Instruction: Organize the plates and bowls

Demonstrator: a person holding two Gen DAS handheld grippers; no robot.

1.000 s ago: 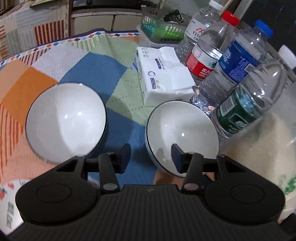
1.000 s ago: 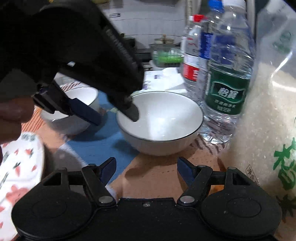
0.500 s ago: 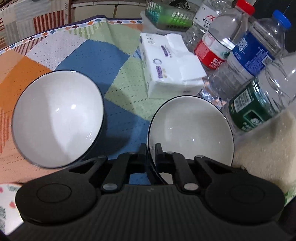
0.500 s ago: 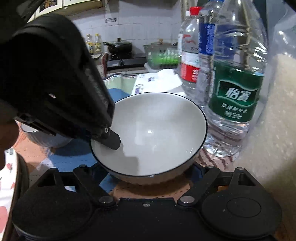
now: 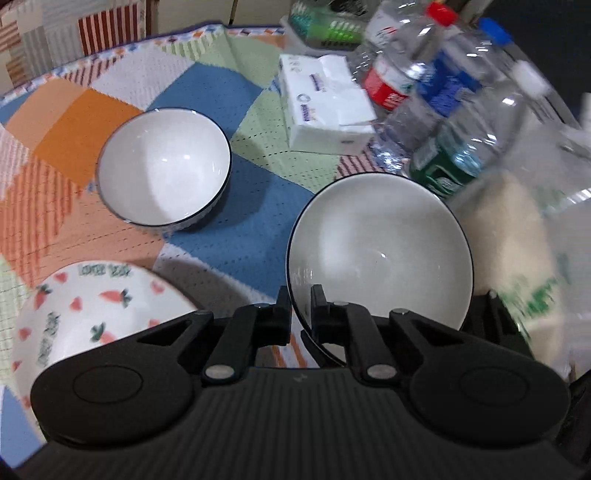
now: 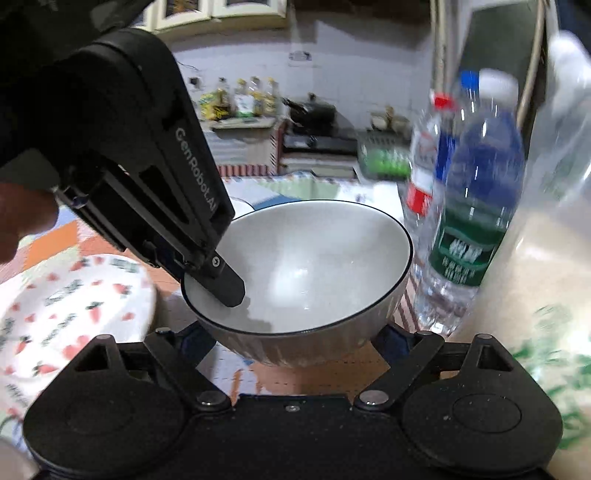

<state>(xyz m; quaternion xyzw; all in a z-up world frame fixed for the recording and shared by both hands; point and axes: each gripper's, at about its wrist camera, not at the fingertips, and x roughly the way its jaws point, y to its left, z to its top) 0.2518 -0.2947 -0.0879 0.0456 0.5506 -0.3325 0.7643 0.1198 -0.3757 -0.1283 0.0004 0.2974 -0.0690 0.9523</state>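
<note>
My left gripper (image 5: 300, 306) is shut on the near rim of a white bowl with a dark rim (image 5: 384, 243), held lifted above the cloth. The same bowl (image 6: 314, 266) fills the right wrist view, with the left gripper (image 6: 218, 275) clamped on its left rim. My right gripper (image 6: 291, 338) is open, its fingers either side of the bowl's base; whether they touch it I cannot tell. A second white bowl (image 5: 162, 166) sits on the patchwork cloth to the left. A carrot-print plate (image 5: 88, 310) lies near left, and shows in the right wrist view (image 6: 70, 314).
Several water bottles (image 5: 443, 110) stand close on the right, beside a bag of rice (image 5: 517, 251). A tissue pack (image 5: 325, 103) lies behind the bowls, with a green basket (image 5: 321, 33) at the back. Bottles (image 6: 472, 229) crowd the held bowl's right side.
My left gripper closed on the bowl's rim and lifted it up and back. The right gripper moved in under the bowl. The carrot plate came into view.
</note>
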